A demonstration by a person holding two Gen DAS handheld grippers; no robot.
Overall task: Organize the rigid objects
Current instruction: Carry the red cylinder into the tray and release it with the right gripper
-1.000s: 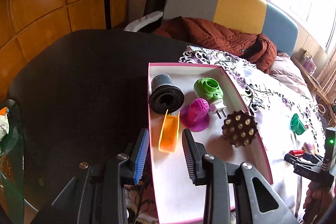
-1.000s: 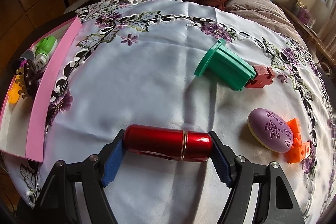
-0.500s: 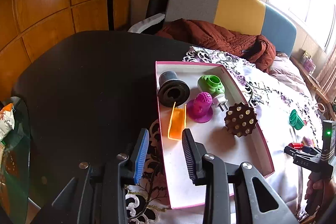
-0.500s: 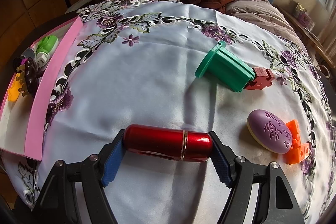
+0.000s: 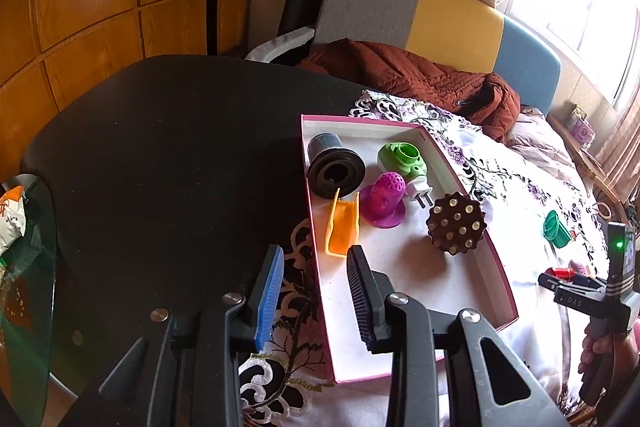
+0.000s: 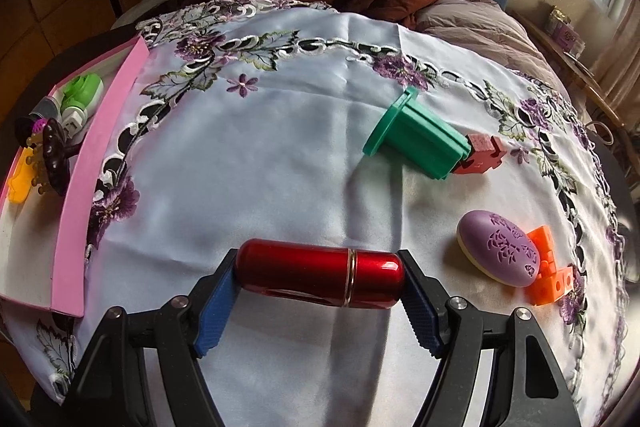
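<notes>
Red metal capsule, lying crosswise above the embroidered tablecloth, pinched end to end by the right gripper. Just beyond: green flanged piece touching a red puzzle block; to the right, purple egg-shaped case against orange cube links. Far left, pink-rimmed box holding a black spool, orange clip, magenta cone, green plug, brown studded ball. Left gripper over the box's near corner, jaws narrowly parted, pinching nothing.

Five objects are crowding the pink box's far end, leaving its near end lying open for reaching in.
</notes>
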